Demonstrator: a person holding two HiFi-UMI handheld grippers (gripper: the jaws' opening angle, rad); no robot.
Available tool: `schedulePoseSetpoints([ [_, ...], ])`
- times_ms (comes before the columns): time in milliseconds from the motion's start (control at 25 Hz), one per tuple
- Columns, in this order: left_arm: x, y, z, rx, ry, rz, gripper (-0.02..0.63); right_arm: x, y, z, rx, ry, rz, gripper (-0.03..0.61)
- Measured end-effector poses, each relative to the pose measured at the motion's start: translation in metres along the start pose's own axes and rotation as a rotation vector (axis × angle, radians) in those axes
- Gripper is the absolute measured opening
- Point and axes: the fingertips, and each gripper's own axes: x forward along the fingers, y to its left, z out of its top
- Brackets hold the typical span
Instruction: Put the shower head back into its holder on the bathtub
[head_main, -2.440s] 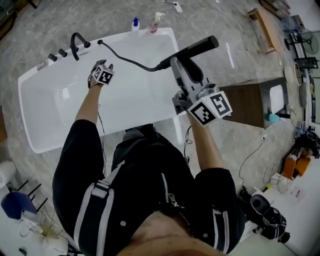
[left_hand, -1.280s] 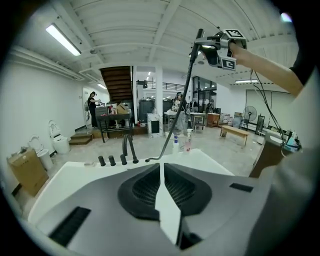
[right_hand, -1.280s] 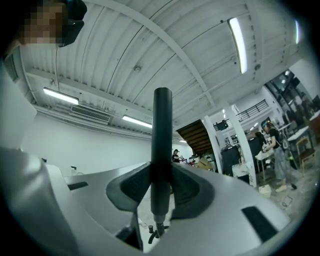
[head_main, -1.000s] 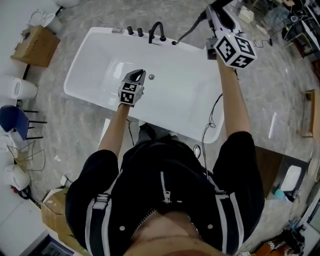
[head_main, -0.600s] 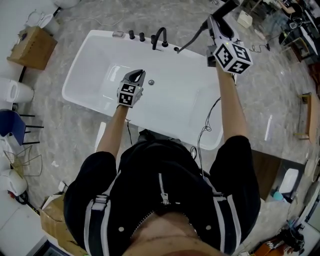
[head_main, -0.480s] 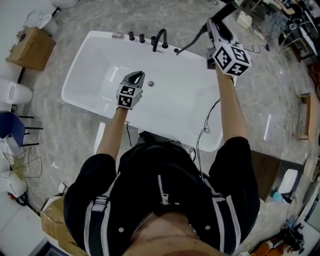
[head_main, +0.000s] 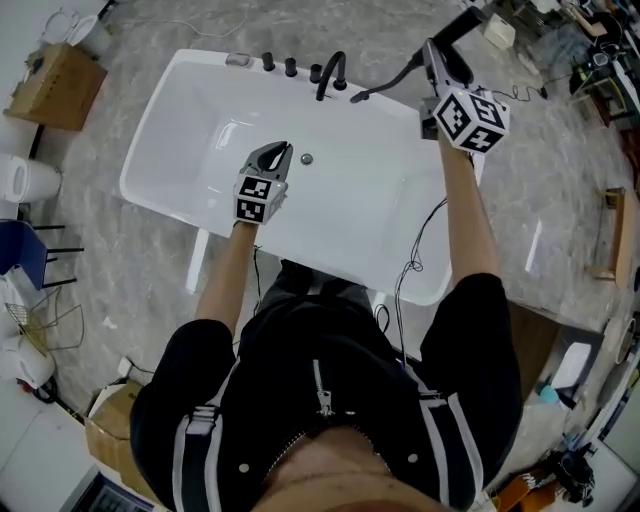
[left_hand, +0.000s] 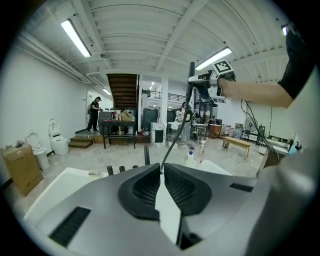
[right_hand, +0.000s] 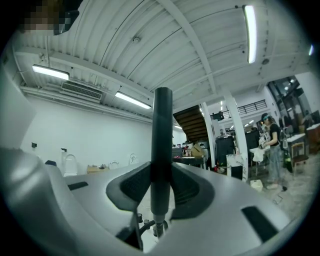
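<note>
The black shower head (head_main: 458, 24) (right_hand: 161, 145) stands upright between the jaws of my right gripper (head_main: 436, 52) (right_hand: 161, 184), which is shut on its handle. It hangs above the tub's far right corner. Its dark hose (head_main: 385, 80) (left_hand: 175, 137) runs down to the holder hole (head_main: 354, 98) on the rim, beside the black faucet (head_main: 331, 74) (left_hand: 147, 155). My left gripper (head_main: 279, 152) (left_hand: 161, 169) hovers over the white bathtub (head_main: 180, 120) near the drain (head_main: 307, 158), shut and empty. In the left gripper view the right gripper (left_hand: 212, 82) shows high up with the shower head (left_hand: 191, 80).
Three black knobs (head_main: 290, 67) line the rim left of the faucet. Two bottles (left_hand: 195, 154) stand at the tub's far end. A cardboard box (head_main: 52, 72) sits on the floor at left, a wooden bench (head_main: 610, 232) at right. Cables trail down the near right rim (head_main: 415, 262).
The right gripper has sunk a little with the shower head, staying near the faucet end. The left gripper has drifted slightly over the tub. Both stayed shut.
</note>
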Motion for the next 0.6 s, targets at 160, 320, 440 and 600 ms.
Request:
schedulePoseSetpoints([
  [160,-0.004,0.012,-0.011,-0.037,0.004,0.024,0.043,0.017,0.001,-0.024,-0.007,0.034,0.004,0.127],
  [320,-0.008,0.017,-0.021,-0.055,0.025,0.038,0.041,0.034,0.0,-0.043,-0.026,0.065,0.013,0.127],
  [440,-0.009,0.018,-0.029,-0.074,0.032,0.043,0.042,0.047,-0.002,-0.058,-0.044,0.085,0.019,0.127],
  [600,-0.015,0.02,-0.037,-0.094,0.038,0.051,0.042,0.061,-0.004,-0.079,-0.056,0.11,0.021,0.127],
])
